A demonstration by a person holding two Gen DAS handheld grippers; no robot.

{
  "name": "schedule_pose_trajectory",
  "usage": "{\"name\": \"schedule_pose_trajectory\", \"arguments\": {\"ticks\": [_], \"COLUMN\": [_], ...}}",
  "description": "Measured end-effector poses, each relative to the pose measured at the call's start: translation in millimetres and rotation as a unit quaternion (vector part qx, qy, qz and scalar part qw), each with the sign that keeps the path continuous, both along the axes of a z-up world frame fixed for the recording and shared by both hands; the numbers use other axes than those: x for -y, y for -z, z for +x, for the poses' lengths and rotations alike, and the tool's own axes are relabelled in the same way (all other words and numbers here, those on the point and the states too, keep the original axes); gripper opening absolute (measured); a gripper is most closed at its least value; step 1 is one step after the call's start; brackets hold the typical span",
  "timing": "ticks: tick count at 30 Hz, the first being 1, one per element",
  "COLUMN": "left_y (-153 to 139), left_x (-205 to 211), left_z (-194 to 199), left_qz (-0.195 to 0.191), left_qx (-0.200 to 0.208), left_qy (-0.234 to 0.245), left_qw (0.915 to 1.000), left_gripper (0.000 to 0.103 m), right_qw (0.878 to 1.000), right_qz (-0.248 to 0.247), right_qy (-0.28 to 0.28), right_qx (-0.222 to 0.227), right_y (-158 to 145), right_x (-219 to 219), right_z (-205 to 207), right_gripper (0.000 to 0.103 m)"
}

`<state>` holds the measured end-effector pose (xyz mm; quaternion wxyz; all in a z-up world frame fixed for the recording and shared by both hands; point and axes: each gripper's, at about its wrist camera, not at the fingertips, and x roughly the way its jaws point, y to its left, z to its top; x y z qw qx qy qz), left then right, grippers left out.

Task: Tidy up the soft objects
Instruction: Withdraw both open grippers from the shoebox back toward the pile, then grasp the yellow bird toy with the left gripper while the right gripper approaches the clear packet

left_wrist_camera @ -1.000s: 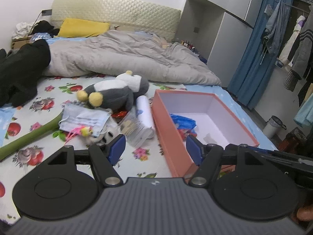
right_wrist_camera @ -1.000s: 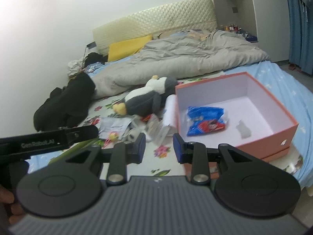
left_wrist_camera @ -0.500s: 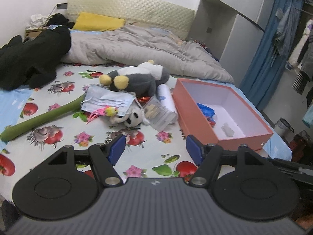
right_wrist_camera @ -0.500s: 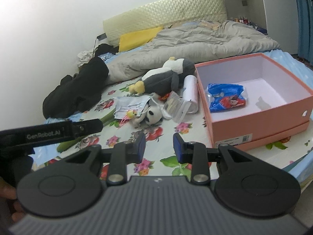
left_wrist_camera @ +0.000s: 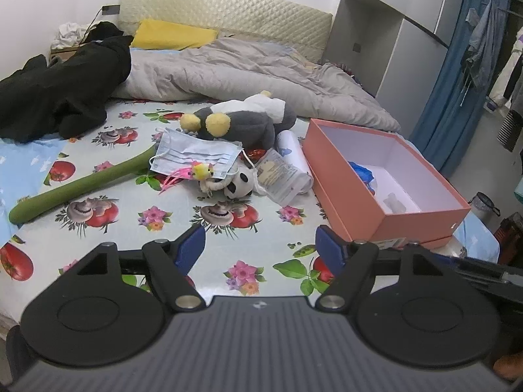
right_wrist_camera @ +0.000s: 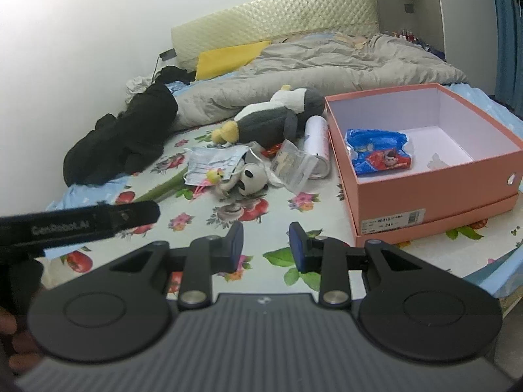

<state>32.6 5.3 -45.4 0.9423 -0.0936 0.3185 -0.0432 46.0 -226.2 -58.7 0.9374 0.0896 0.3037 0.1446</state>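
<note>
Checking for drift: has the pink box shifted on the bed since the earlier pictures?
No. The pink box keeps its place beside the white tube and grey penguin plush; only the cameras' viewpoint changed.

bed [left_wrist_camera: 183,254], fruit-and-flower sheet | on it: grey duvet [left_wrist_camera: 248,78]; black garment [left_wrist_camera: 62,88]; yellow pillow [left_wrist_camera: 173,34]; penguin plush [left_wrist_camera: 242,121]; face mask [left_wrist_camera: 196,156]; panda plush [left_wrist_camera: 240,184]; green plush stick [left_wrist_camera: 81,184]; open pink box [left_wrist_camera: 353,192]
</note>
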Motion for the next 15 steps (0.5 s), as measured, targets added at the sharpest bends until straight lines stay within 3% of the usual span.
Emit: {"name": "schedule_pose_trajectory", "arguments": {"ticks": [15], "left_y": [11.1], "left_x": [-1.2], "left_z": [1.8], "left_qz": [0.001], "left_qx": [-0.016], "left_qy": [0.002], "left_qw": [0.9999], "left_gripper": [0.087], "right_qw": [1.0], "right_qz": [-0.002], "right_qy": [0.004], "right_qx": [-0.009], "right_y": [11.3], "right_x": [-2.7], "right_z": [2.1], "right_gripper": [0.034]}}
